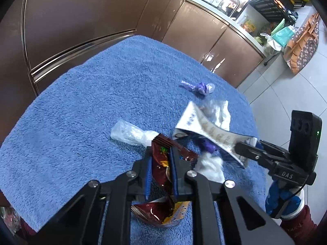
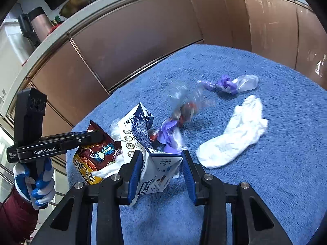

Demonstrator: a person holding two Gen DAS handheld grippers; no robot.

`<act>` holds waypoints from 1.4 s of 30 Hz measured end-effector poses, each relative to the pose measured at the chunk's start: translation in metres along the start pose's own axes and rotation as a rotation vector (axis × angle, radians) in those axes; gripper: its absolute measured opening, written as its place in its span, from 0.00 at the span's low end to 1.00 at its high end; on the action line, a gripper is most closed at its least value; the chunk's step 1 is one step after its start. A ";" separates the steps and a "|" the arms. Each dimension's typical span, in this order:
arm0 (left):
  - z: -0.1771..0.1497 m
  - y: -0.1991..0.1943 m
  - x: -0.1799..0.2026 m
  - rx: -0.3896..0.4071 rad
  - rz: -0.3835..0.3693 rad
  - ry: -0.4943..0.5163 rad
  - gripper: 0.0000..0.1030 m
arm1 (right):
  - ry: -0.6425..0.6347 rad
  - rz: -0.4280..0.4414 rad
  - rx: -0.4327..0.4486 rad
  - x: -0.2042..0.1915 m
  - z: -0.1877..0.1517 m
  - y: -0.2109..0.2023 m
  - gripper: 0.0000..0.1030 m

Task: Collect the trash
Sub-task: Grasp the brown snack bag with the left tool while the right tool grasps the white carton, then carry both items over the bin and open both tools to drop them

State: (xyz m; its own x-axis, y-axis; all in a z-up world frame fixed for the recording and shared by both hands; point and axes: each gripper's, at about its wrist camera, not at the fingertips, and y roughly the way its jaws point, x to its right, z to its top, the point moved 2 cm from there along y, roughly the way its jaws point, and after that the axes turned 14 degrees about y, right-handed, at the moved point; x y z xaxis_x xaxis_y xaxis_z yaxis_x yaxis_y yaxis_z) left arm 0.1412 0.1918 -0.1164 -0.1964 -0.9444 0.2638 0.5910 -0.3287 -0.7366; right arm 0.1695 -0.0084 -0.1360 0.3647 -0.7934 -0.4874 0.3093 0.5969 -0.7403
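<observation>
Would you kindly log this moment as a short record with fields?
surface: blue towel
left gripper: shut on the dark red snack bag
right gripper: fingers closed on the white and blue carton
loose trash: white tissue, purple wrapper, clear plastic

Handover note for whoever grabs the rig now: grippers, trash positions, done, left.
Left gripper: shut on the dark red snack wrapper.
Right gripper: shut on the white-and-blue carton, flattened.
Still on the blue towel: clear plastic bag, purple wrappers, white crumpled glove, a blurred clear wrapper.
Done: two pieces gripped. No bin in view.
Left: bin both, then the rest.
</observation>
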 end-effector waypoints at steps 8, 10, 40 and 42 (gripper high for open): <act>0.004 -0.033 0.003 0.067 0.008 -0.009 0.13 | 0.022 0.002 0.101 0.002 -0.002 -0.050 0.35; 0.008 -0.046 0.004 0.094 0.017 -0.011 0.13 | 0.023 0.000 0.127 -0.001 -0.002 -0.061 0.35; 0.133 0.001 0.220 0.137 -0.195 0.297 0.13 | 0.309 -0.290 0.571 0.135 -0.032 -0.268 0.35; 0.142 0.029 0.255 0.109 -0.230 0.336 0.13 | 0.345 -0.334 0.582 0.155 -0.036 -0.273 0.35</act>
State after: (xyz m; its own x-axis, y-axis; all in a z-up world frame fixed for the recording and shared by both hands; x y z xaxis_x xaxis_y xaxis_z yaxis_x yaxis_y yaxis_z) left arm 0.2193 -0.0565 0.0176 -0.5660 -0.8039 0.1827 0.5783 -0.5450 -0.6071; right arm 0.1093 -0.2986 -0.0259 -0.0961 -0.8782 -0.4686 0.8044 0.2088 -0.5562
